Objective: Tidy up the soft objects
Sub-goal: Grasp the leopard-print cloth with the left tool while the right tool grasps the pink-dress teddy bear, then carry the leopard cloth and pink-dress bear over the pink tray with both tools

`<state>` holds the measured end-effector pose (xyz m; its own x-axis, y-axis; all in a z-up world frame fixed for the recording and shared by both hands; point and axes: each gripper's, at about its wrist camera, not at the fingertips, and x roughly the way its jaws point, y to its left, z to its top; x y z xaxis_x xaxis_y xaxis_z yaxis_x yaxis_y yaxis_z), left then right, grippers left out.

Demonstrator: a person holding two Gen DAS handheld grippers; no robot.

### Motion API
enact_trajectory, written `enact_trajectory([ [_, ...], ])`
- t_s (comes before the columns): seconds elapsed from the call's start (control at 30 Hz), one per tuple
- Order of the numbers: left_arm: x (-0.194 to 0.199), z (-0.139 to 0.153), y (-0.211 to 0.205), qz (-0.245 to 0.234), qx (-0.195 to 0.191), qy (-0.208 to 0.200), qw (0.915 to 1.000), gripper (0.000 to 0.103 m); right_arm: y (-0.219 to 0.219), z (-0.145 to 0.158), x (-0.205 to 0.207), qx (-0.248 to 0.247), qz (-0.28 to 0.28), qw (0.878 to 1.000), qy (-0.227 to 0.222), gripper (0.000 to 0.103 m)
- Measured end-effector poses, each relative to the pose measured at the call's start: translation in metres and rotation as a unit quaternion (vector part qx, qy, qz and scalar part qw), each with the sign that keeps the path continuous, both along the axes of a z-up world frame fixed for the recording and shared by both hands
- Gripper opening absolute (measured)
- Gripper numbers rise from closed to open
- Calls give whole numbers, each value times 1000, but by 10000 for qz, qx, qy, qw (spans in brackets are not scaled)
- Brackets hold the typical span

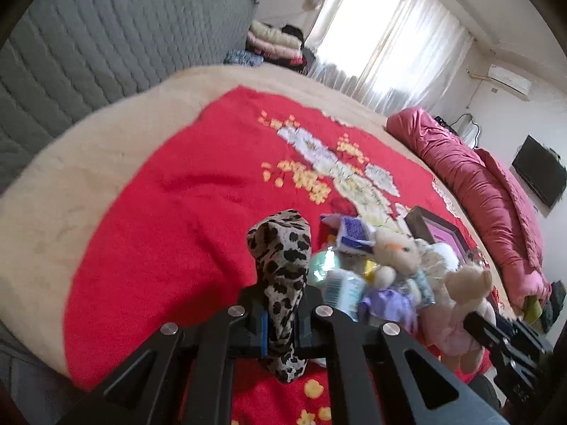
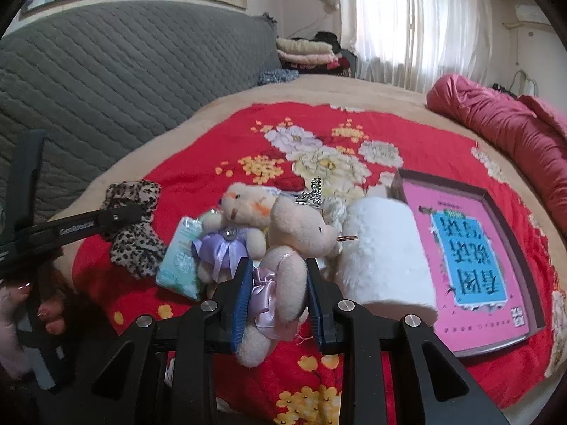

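Note:
My left gripper [image 1: 281,313] is shut on a leopard-print cloth [image 1: 283,258] and holds it above the red bedspread; it also shows in the right wrist view [image 2: 133,226]. My right gripper [image 2: 280,290] is shut on a cream teddy bear in a pink ribbon dress [image 2: 287,248], seen in the left wrist view too [image 1: 460,297]. Beside it lies a second cream bear with a lilac bow [image 2: 234,219], a tissue pack [image 2: 182,258] and a white fluffy roll [image 2: 386,255].
A shallow box with a pink and blue sheet inside [image 2: 471,262] lies on the right of the red floral bedspread [image 2: 319,134]. A rolled pink quilt [image 2: 514,134] lies along the far right. A grey quilted headboard [image 2: 124,71] stands on the left.

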<state>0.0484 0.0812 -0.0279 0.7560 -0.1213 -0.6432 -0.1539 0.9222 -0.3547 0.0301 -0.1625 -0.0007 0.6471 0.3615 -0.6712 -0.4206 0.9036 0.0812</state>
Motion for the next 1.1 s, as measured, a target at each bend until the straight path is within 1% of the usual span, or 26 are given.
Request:
enact_trajectory([
  [0.17, -13, 29, -29, -303, 50, -235, 9993, 9, -21, 18, -2, 176, -207, 9993, -246, 30],
  [0.3, -16, 42, -56, -557, 198, -334, 9977, 9, -45, 28, -6, 263, -506, 9974, -434, 30],
  [0.5, -14, 62, -96, -878, 271, -483, 9946, 9, -80, 37, -9, 273, -938, 9930, -668, 30],
  [0.6, -13, 69, -116, -1042, 273, -526, 9928, 9, -95, 39, -9, 346, -1073, 9910, -718, 30],
  [0.73, -9, 74, -147, -1315, 368, -527, 9892, 9, -115, 42, -12, 391, -1278, 9876, -823, 30],
  [0.83, -4, 76, -168, -1515, 247, -464, 9871, 9, -128, 42, -12, 389, -1446, 9847, -894, 30],
  [1.0, 6, 81, -204, -1801, 359, -514, 9816, 9, -154, 40, -11, 338, -1795, 9782, -990, 30],
  [1.1, 13, 83, -224, -1939, 401, -527, 9788, 9, -172, 37, -10, 437, -2018, 9738, -950, 30],
])
